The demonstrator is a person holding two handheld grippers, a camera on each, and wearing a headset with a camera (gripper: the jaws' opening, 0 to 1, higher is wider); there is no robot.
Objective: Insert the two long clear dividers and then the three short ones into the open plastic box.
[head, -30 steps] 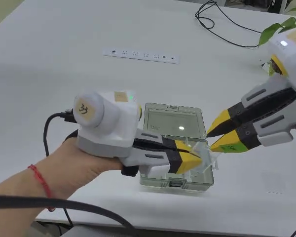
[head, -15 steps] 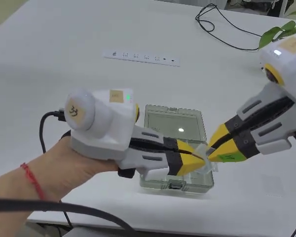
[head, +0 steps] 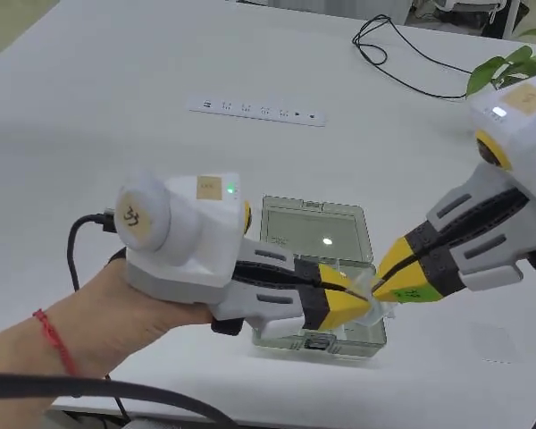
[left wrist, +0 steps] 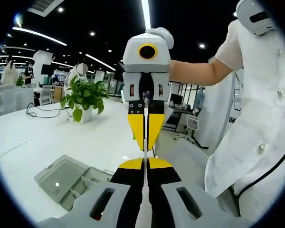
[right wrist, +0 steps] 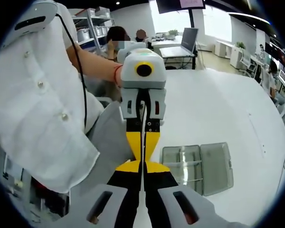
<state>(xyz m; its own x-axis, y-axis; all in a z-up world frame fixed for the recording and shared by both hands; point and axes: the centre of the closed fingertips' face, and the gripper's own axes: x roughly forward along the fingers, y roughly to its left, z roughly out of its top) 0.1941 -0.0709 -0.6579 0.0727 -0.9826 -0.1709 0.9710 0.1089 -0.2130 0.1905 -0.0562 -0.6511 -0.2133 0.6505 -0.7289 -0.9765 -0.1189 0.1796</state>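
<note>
Claws faced each other tip to tip above the open plastic box, which sat on the white counter with its lid laid flat behind the tray. The left claw was pressed together on one end of a clear divider, and the right claw pinched the other end. Both gripper views showed the sheet edge-on, a thin line between closed yellow tips. Gripping both ends probably kept the flimsy strip straight and level over the tray, ready for lowering into its slots. Whether it was a long or a short piece could not be told. In the right gripper view, ribs already seemed to cross the tray.
</note>
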